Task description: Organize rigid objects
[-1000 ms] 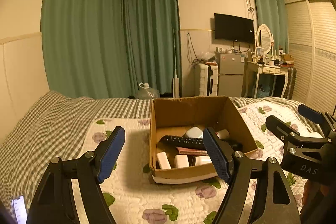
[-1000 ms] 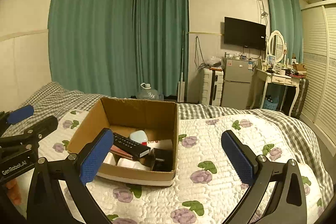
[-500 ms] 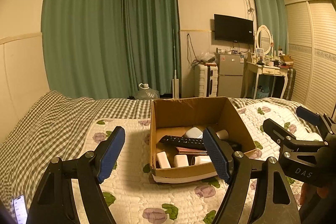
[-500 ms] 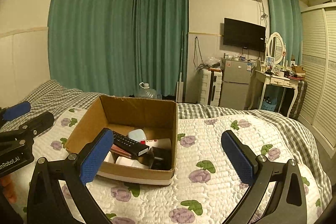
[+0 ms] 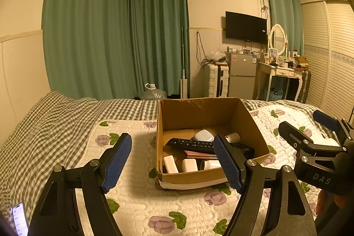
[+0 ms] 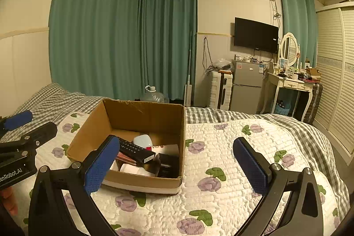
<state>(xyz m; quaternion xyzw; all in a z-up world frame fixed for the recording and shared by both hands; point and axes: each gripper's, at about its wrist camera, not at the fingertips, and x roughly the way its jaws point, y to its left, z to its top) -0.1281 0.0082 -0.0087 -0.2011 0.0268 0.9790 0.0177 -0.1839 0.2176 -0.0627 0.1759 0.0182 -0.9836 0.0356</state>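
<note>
An open cardboard box (image 5: 199,111) (image 6: 141,116) stands on the quilted bed. Inside lie a black remote (image 5: 190,144) (image 6: 135,150), a white rounded case (image 5: 203,135) (image 6: 143,141), white blocks (image 5: 170,164), a white cup (image 5: 212,164), a reddish flat item (image 5: 199,154) and a dark object (image 6: 169,164). My left gripper (image 5: 172,160) is open and empty, held just before the box. My right gripper (image 6: 177,167) is open and empty, held to the right of the box; it also shows in the left wrist view (image 5: 314,136). The left gripper shows in the right wrist view (image 6: 28,125).
The bed has a white floral quilt (image 6: 232,160) and a grey checked sheet (image 5: 55,116). A phone (image 5: 18,219) lies at the near left. Beyond the bed stand a water jug (image 5: 153,93), a suitcase (image 5: 218,80), a small fridge (image 5: 242,76) and a dressing table (image 5: 281,74).
Both grippers have drifted slightly; the view of the box has shifted a little. Both stay open and empty.
</note>
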